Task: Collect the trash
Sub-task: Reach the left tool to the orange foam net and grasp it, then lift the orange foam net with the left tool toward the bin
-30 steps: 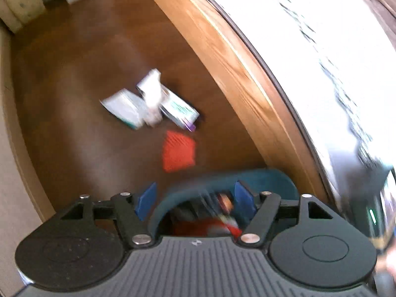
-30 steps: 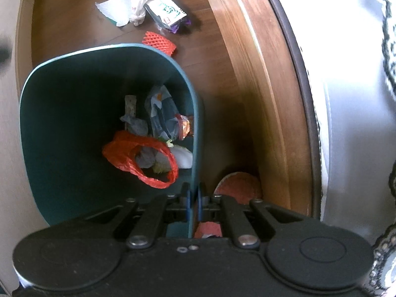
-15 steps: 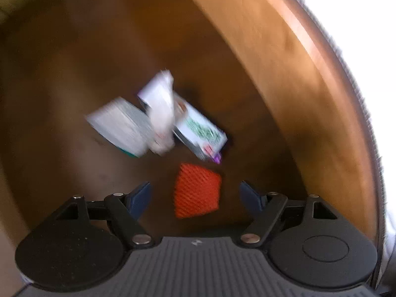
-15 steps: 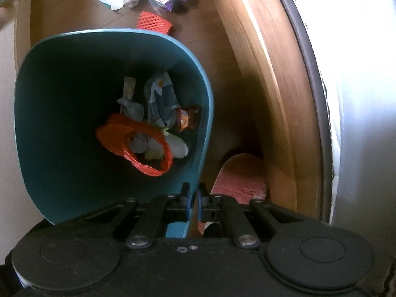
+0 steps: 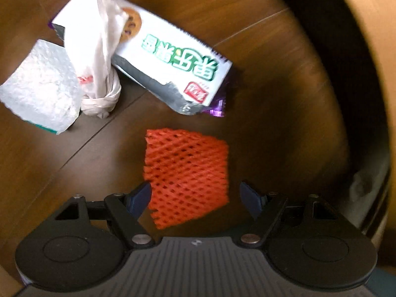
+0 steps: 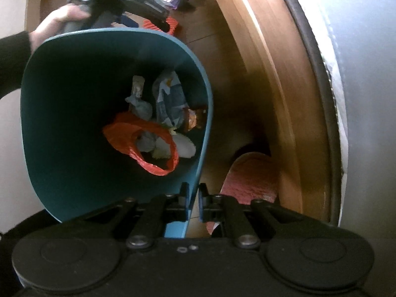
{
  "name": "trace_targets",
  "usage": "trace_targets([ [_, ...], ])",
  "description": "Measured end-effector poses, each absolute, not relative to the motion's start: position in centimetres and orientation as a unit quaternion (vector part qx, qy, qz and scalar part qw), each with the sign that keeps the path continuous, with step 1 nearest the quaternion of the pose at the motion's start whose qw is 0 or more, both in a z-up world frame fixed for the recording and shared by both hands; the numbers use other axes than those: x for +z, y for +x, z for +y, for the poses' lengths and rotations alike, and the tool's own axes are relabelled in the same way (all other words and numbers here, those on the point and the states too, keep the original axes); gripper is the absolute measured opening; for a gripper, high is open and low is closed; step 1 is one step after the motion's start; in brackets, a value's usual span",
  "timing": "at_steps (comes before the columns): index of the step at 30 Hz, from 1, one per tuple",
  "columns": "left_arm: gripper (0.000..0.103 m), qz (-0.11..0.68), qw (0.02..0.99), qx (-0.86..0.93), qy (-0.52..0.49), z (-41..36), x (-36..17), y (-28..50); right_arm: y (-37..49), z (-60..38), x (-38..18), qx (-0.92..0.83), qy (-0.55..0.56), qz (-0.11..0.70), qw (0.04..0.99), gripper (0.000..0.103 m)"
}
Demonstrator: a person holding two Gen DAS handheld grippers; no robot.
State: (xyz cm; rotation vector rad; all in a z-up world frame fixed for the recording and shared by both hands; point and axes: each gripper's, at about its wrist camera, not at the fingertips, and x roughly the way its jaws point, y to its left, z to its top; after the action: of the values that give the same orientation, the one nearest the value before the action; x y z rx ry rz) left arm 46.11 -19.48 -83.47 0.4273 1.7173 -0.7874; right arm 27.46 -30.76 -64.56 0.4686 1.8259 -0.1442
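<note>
Left claw [image 5: 195,195] wide over orange foam net [image 5: 185,175], wooden floor [image 5: 61,173].

The foam net [image 5: 186,178] lay on the floor [image 5: 74,163] between the left gripper's [image 5: 195,195] fingers [image 5: 138,196]. Beyond it lay the snack wrapper [image 5: 173,66], with the knotted bag [image 5: 96,57] and bubble wrap [image 5: 39,86] to its left. The bin [image 6: 49,133] held trash, its rim between the right gripper's [image 6: 194,198] fingers [image 6: 184,193].

An orange-red foam net [image 5: 186,177] with a diamond mesh lies on dark brown wood floor [image 5: 272,79]. The biscuit wrapper [image 5: 173,61] is white with green lettering and purple edges. The bin [image 6: 61,128] is teal, holding an orange-red plastic bag [image 6: 148,146].
</note>
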Motion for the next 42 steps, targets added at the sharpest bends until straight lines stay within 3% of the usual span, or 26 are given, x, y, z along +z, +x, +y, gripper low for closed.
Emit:
trace_targets([
  [8, 0.077, 0.716, 0.588, -0.308, 0.217, -19.8, -86.3, 45.1, 27.4, -31.0, -64.9, -0.055, 0.206, 0.785, 0.582, 0.008],
  [11, 0.068, 0.708, 0.597, -0.300, 0.227, -19.6, -86.3, 45.0, 27.3, -31.0, -64.9, -0.056, 0.205, 0.786, 0.580, 0.008],
  [13, 0.039, 0.696, 0.606, -0.298, 0.245, -19.6, -85.8, 44.9, 27.3, -31.0, -64.9, -0.058, 0.205, 0.786, 0.580, 0.008],
  [15, 0.023, 0.702, 0.601, -0.300, 0.237, -19.4, -85.5, 45.3, 27.3, -30.8, -64.9, -0.060, 0.203, 0.786, 0.581, 0.008],
  [16, 0.020, 0.701, 0.604, -0.294, 0.239, -19.2, -85.3, 45.5, 27.3, -30.7, -64.9, -0.062, 0.200, 0.787, 0.580, 0.008],
  [24, 0.018, 0.686, 0.642, -0.255, 0.230, -16.0, -79.6, 48.9, 27.0, -30.0, -64.6, -0.098, 0.192, 0.781, 0.587, 0.005],
  [36, 0.018, 0.644, 0.698, -0.282, 0.133, -9.6, -58.2, 49.2, 29.6, -28.9, -61.9, -0.093, 0.099, 0.769, 0.625, 0.003],
  [42, 0.018, 0.649, 0.681, -0.324, 0.101, -8.1, -51.4, 45.0, 31.9, -28.6, -60.1, -0.099, 0.069, 0.759, 0.640, 0.001],
])
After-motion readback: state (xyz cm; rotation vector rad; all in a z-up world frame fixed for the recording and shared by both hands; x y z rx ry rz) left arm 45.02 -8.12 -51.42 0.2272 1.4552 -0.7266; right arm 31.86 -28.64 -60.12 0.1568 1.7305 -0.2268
